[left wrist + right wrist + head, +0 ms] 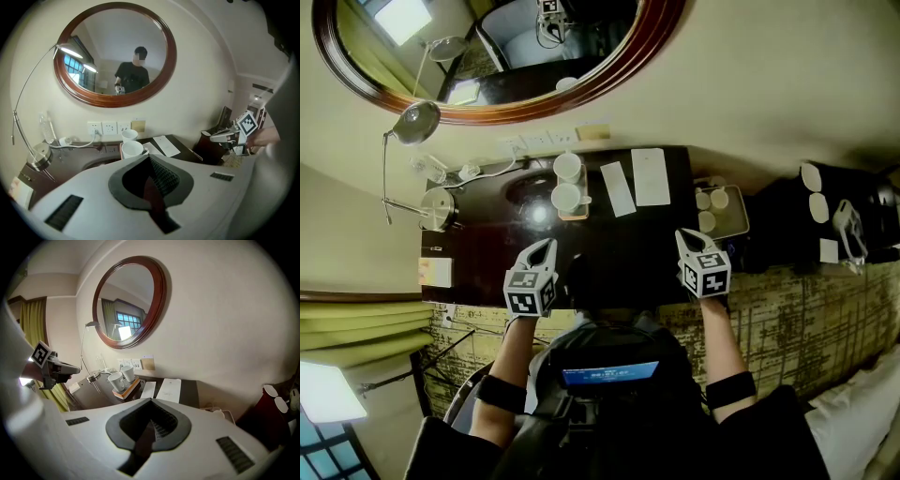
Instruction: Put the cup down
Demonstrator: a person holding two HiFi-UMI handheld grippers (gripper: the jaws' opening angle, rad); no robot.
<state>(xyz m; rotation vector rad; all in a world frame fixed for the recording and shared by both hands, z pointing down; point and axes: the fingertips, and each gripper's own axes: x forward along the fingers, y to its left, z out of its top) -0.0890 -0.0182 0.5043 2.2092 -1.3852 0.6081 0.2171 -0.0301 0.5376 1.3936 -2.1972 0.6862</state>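
While left tongs (pixel 545 246) and right tongs (pixel 686 236) hang clenched empty, cups (pixel 565 198) stand beside papers (pixel 652 175).

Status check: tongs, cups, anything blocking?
Left tongs shut, empty. Right tongs shut, empty. Both cups upright on tray. Papers beside tray.

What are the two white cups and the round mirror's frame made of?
Cups: probably glazed ceramic; plain white, smooth, slightly shiny.
Mirror frame: looks like polished wood; reddish brown with a gleam, though it could be imitation.
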